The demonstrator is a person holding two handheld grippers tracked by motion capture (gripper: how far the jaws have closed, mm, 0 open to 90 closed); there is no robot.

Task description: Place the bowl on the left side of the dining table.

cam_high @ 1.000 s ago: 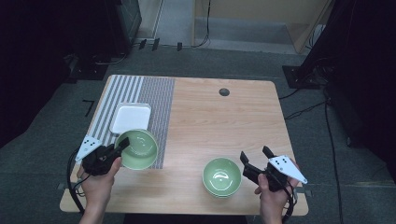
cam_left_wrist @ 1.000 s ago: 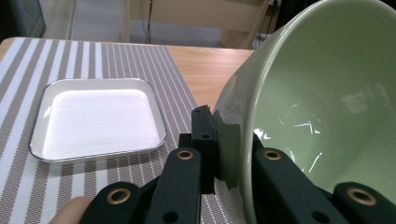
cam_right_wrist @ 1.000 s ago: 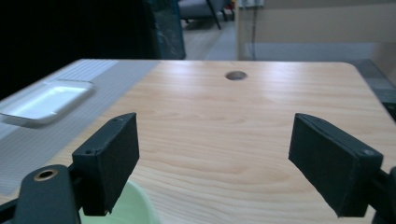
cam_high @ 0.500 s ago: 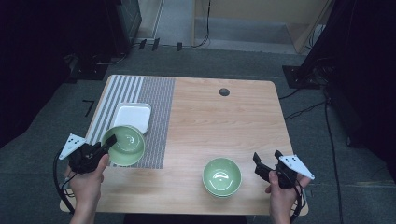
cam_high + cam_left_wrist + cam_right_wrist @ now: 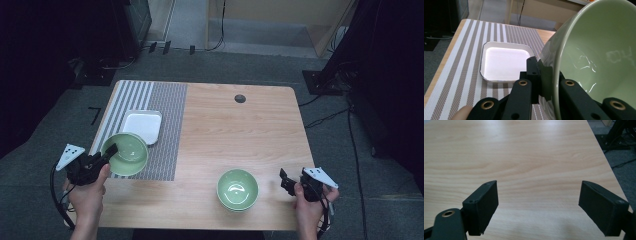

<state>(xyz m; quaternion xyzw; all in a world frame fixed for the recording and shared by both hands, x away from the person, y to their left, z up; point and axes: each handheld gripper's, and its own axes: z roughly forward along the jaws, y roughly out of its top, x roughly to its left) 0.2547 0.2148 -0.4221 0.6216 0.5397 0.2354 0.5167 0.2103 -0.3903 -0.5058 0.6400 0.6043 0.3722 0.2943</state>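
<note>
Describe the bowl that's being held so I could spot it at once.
Find the striped mat on the table's left side. At its near edge, the left gripper clamps the rim of a green bowl, tilted beside a white tray. The other green bowl sits flat on bare wood, untouched.

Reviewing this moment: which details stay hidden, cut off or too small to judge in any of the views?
- Held green bowl: cut off by the left gripper view's top and right edges; the jaws hide its near rim.
- Small dark round thing on the table: too small in the high view to identify.
- Second green bowl: whether it is one bowl or a stack is unclear in the high view.
</note>
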